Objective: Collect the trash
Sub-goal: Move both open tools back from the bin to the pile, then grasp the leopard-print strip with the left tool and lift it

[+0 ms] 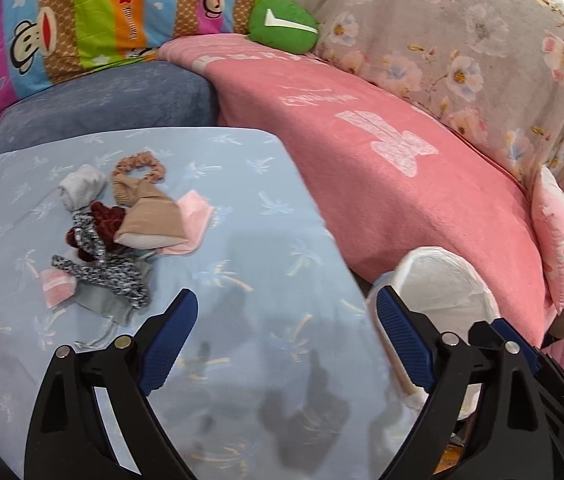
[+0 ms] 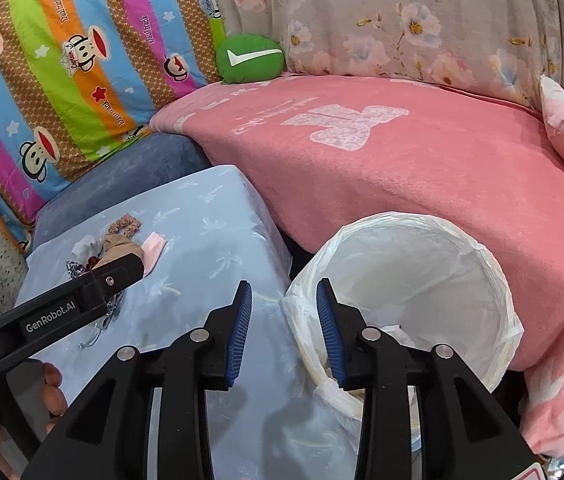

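A small pile of trash (image 1: 122, 232) lies on the light blue cushion (image 1: 242, 200): a tan scrunchie, crumpled white and pink pieces, a dark red scrap and a speckled band. My left gripper (image 1: 286, 294) hovers open and wide just in front of the pile, with nothing between its fingers. In the right wrist view the same pile (image 2: 110, 248) sits partly behind the left gripper's finger (image 2: 118, 272). A bin lined with a white bag (image 2: 494, 272) stands at the cushion's right edge. My right gripper (image 2: 284, 284) is open over the bag's near rim, gripping nothing.
A pink blanket (image 2: 402, 168) covers the seat behind the bin (image 1: 442, 276). A green round cushion (image 2: 250, 58), a monkey-print pillow (image 2: 82, 64) and a floral cover (image 2: 402, 20) line the back. A dark blue cushion (image 1: 102, 100) lies behind the light blue one. A hand (image 2: 54, 392) shows at lower left.
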`<state>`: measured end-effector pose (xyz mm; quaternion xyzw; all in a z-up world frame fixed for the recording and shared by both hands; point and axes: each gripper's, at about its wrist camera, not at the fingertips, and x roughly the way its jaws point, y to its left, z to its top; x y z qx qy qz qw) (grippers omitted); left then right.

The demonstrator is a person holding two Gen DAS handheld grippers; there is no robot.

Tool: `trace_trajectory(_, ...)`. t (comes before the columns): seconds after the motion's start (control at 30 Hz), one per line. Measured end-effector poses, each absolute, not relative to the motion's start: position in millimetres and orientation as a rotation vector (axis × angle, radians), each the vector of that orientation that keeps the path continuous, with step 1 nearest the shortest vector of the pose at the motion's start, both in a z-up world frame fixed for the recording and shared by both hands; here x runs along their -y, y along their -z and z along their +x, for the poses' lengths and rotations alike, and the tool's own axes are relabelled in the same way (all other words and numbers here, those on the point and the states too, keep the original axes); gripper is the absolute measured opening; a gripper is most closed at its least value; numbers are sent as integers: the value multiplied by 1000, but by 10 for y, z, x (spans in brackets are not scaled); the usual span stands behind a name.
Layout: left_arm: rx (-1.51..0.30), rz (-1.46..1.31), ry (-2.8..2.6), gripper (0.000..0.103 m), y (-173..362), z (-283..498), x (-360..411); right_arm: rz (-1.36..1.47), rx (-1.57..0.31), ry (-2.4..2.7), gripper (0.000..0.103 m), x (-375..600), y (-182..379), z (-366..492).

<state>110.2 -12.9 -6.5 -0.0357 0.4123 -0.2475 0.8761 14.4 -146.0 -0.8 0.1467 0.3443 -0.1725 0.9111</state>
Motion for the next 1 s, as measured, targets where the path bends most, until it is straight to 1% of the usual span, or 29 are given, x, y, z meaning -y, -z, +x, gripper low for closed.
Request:
trace_trajectory(0.23,-896,-107,423,88,224,1315,-186,282,-742,312,34,1246,102,340)
trace_trajectory(0.4,-927,-127,355,88,376,1487,-394,274,-763,288,37,1120,181,488)
trace_trajectory(0.7,-962,-188,309,87,582,1749,-681,261,-811,247,37,891,373,794)
trace_trajectory(0.8,-964,-195,310,81,599,1818,-706,257,-827,232,37,805,438,903)
trace_trajectory(0.87,-981,-200,317,71,634,1865,-717,253,-836,221,37,744,474,969)
trace_trajectory(0.9,-992,-206,321,69,661,1888,-726,251,-839,217,37,722,486,990)
trace_trajectory(0.93,-1000,-208,323,63,685,1904,-729,248,-843,212,37,692,500,1021)
trace_trajectory(0.97,-1008,-210,326,53,704,1917,-739,246,-846,206,37,667,513,1051)
trace_trajectory(1.0,-1018,-214,336,47,729,1921,-751,243,-849,202,37,644,525,1071)
